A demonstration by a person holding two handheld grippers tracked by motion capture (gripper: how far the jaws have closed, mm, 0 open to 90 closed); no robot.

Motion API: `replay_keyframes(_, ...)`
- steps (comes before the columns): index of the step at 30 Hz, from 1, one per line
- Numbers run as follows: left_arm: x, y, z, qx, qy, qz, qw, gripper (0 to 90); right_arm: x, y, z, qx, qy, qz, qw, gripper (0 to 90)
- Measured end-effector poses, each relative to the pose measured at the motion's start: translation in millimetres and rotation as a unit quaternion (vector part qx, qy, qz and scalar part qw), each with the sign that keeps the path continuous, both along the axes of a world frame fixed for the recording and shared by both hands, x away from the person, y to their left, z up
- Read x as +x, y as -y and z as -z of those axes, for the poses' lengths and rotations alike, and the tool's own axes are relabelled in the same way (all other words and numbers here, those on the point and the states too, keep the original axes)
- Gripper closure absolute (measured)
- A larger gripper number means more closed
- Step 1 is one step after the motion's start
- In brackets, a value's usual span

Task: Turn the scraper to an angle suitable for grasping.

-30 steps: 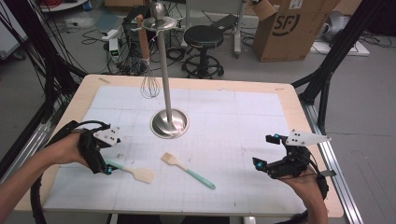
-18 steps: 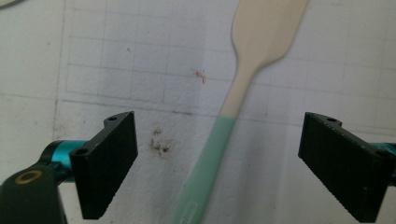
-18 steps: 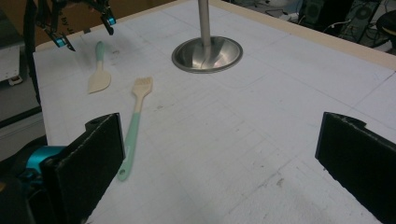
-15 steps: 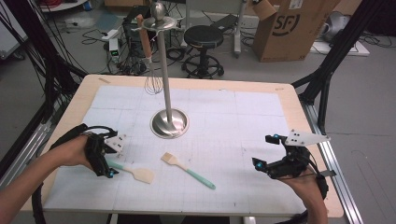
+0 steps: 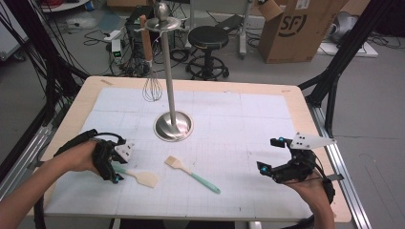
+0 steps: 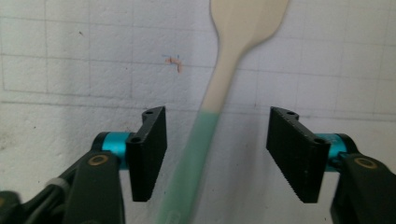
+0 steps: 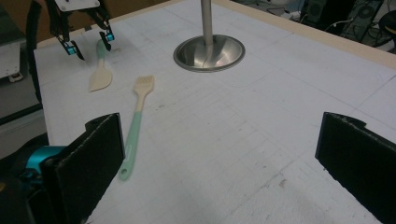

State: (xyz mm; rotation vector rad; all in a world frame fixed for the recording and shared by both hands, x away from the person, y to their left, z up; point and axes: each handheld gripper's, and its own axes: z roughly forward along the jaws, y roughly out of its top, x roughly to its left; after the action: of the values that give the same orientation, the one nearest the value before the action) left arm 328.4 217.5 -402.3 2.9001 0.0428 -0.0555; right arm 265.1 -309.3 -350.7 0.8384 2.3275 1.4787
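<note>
The left gripper (image 5: pixel 116 167) hangs low over the white gridded mat (image 5: pixel 229 124) at the table's left, and its 2 black jaws have just been closing. They stand about half open, astride the mint-green handle of the cream-bladed silicone spatula (image 5: pixel 138 175), which lies flat on the mat. In the left gripper view the handle runs up between the pads (image 6: pixel 150 149) nearer the left one, with a clear gap on each side, so nothing is pinched yet.

To do this pick well, I would shift the gripper slightly so the handle sits midway between the pads, keep the jaws square across it, and bring the tips down close to the mat before closing. A thin, slick handle may roll or skid if 1 pad meets it first. Closing on the green part just below the cream neck should keep the blade from drooping.

Just right of it lies a cream-bristled pastry brush with a mint-green handle (image 5: pixel 191 174), apart from the spatula. Behind stands the steel utensil stand with a round base (image 5: pixel 173 125), a wire whisk (image 5: pixel 152 86) hanging from it. At far right, the right gripper (image 5: pixel 268 168) hovers with jaws wide and empty.
</note>
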Motion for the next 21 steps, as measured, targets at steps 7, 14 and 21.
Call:
replay_keyframes(7, 2.4, 6.1, 0.6, 0.03, 0.003, 0.002, 0.9995, 53.9, -0.1, -3.2, -0.2, -0.003, -0.002, -0.001, 1.0, 0.0)
replay_keyframes(14, 1.9, 14.3, 2.9, 0.06, 0.002, 0.013, 0.9981, 62.9, -0.1, -3.2, 0.0, -0.004, -0.002, -0.002, 1.0, 0.0)
replay_keyframes(21, 2.2, 19.7, 5.4, 0.082, 0.012, 0.027, 0.9962, 72.9, 0.5, -3.8, 0.4, -0.004, -0.002, -0.004, 1.0, 0.0)
